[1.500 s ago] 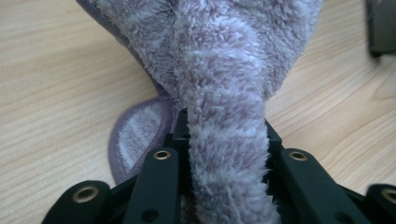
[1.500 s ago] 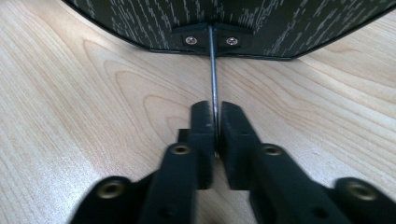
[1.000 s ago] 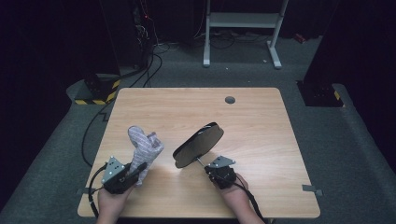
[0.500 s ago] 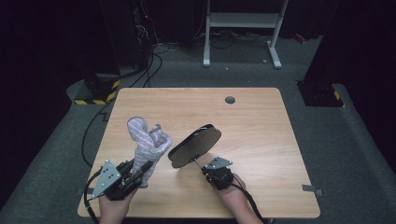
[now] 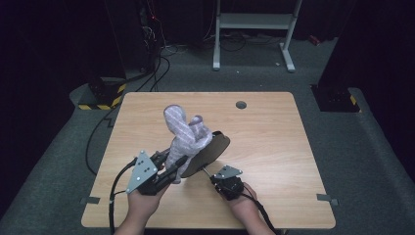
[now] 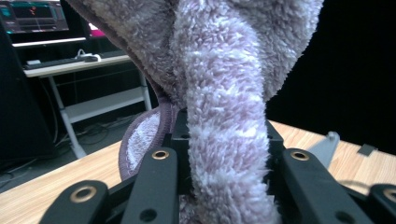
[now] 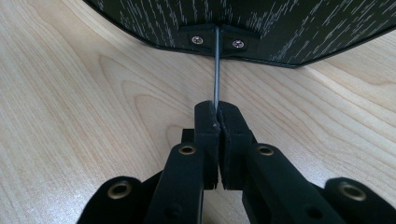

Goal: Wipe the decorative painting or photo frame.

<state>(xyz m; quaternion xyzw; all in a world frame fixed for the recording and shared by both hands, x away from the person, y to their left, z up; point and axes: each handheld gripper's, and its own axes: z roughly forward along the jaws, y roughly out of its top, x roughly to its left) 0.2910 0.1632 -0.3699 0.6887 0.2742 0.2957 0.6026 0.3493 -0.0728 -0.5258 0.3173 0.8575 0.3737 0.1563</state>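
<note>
A fuzzy purple-and-white striped sock [image 5: 183,131] stands up above the wooden table [image 5: 279,147], with my left gripper [image 5: 172,172] shut on its lower part. In the left gripper view the sock [image 6: 224,107] runs down between the black jaws of the left gripper [image 6: 224,161]. A dark, flat, foot-shaped board [image 5: 211,149] tilts up just right of the sock and partly behind it. My right gripper [image 5: 211,177] is shut on its thin metal rod [image 7: 216,65], which is screwed into the board [image 7: 261,23] above the right gripper [image 7: 218,114].
A round cable hole [image 5: 241,104] sits near the table's far edge. Black cables [image 5: 100,134] trail off the left side to the floor. A white metal frame [image 5: 254,29] stands beyond the table. Tape marks [image 5: 325,198] lie at the near corners.
My left gripper has lifted the sock up and to the right until it overlaps the board. My right gripper has shifted the board slightly left toward the sock.
</note>
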